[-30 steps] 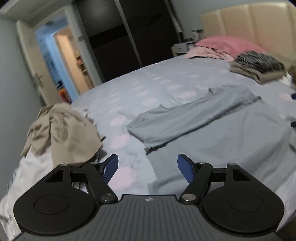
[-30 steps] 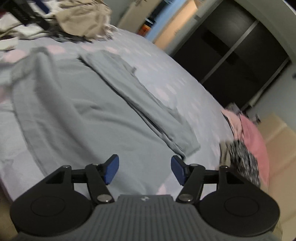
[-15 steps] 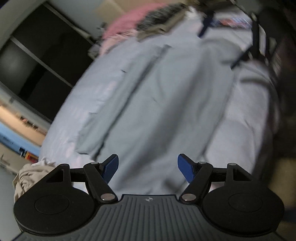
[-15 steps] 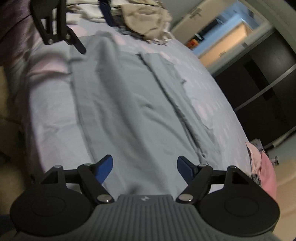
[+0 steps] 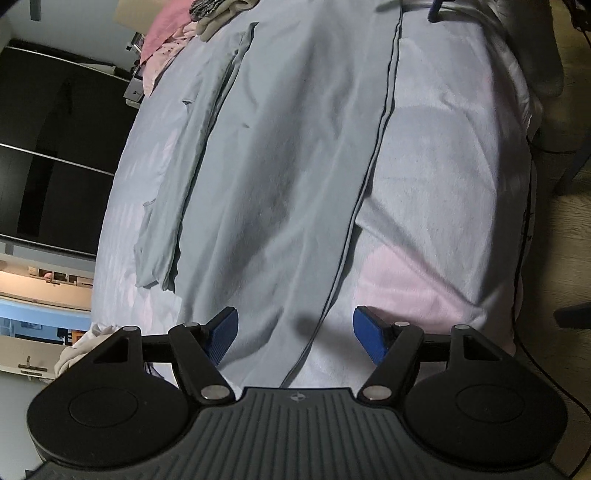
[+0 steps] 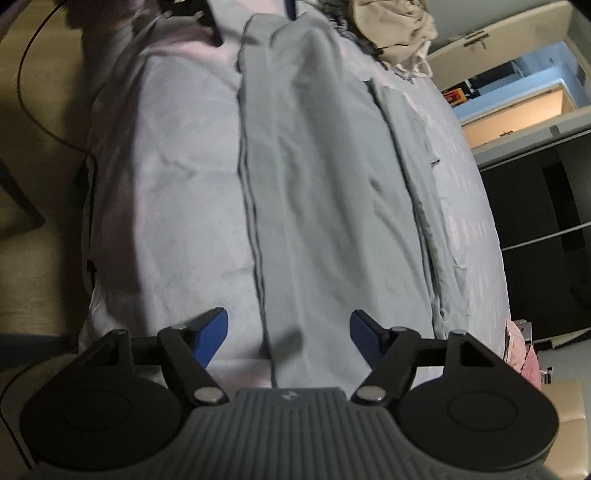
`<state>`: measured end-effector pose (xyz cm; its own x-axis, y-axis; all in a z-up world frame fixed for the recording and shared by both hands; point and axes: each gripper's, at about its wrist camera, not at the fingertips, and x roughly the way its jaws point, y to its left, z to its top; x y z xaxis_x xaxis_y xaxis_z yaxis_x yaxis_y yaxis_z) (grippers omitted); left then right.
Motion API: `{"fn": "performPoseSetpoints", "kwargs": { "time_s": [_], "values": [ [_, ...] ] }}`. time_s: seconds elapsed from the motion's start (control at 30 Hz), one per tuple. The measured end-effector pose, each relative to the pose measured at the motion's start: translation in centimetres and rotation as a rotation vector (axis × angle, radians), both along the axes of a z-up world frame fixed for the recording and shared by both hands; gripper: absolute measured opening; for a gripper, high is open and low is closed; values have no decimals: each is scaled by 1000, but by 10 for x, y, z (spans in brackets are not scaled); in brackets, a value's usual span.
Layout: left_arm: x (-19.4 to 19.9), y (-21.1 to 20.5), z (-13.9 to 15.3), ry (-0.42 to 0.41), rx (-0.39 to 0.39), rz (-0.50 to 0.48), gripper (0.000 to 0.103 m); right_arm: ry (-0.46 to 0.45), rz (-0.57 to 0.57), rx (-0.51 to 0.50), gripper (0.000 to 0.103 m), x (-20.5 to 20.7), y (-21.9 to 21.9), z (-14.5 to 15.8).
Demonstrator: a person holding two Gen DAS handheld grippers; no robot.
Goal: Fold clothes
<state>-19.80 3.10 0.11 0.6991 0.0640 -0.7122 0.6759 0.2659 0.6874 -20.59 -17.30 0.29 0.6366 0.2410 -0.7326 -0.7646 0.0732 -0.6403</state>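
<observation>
A large grey garment (image 5: 280, 155) lies spread flat along the bed, with a sleeve (image 5: 173, 206) folded in along its far side. It also shows in the right wrist view (image 6: 332, 177). My left gripper (image 5: 294, 334) is open and empty, just above one end of the garment's near hem (image 5: 373, 147). My right gripper (image 6: 289, 334) is open and empty above the other end of that hem (image 6: 251, 206). The other gripper's blue fingertips show at the top of each view.
The bed sheet (image 5: 436, 177) is pale with pink patches. Folded clothes and a pink pillow (image 5: 166, 33) lie at the head end. A beige pile of clothes (image 6: 391, 29) lies at the foot end. The floor (image 6: 33, 92) borders the bed's near edge.
Both grippers have swung from looking across the bed to hovering low over the near hem of the grey garment, one at each end. Both stay open.
</observation>
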Motion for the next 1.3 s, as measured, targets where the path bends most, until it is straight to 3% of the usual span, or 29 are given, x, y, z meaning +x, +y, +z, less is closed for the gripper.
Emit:
{"fn": "performPoseSetpoints", "kwargs": {
  "time_s": [0.17,0.37,0.5,0.6,0.93,1.07,1.17,1.3],
  "values": [
    [1,5,-3,-10,39,10,68,0,10,-41,71,-3,-5,-2],
    [2,9,-15,-53,109,5,66,-103,98,-154,70,-18,-13,-19],
    [7,11,-30,-102,201,10,46,-128,92,-170,70,-18,-13,-18],
    [1,10,-40,-94,256,-31,27,-140,77,-187,70,-17,-16,-20],
    [-3,14,-57,-138,332,-51,26,-197,104,-249,65,-22,-24,-32],
    [4,12,-59,-149,329,-20,25,-237,138,-286,52,-26,-24,-40],
    [10,11,-54,-139,290,27,24,-295,142,-318,32,-24,-23,-47],
    [13,11,-41,-114,226,89,9,-309,89,-334,5,-11,-22,-51]
  ]
}}
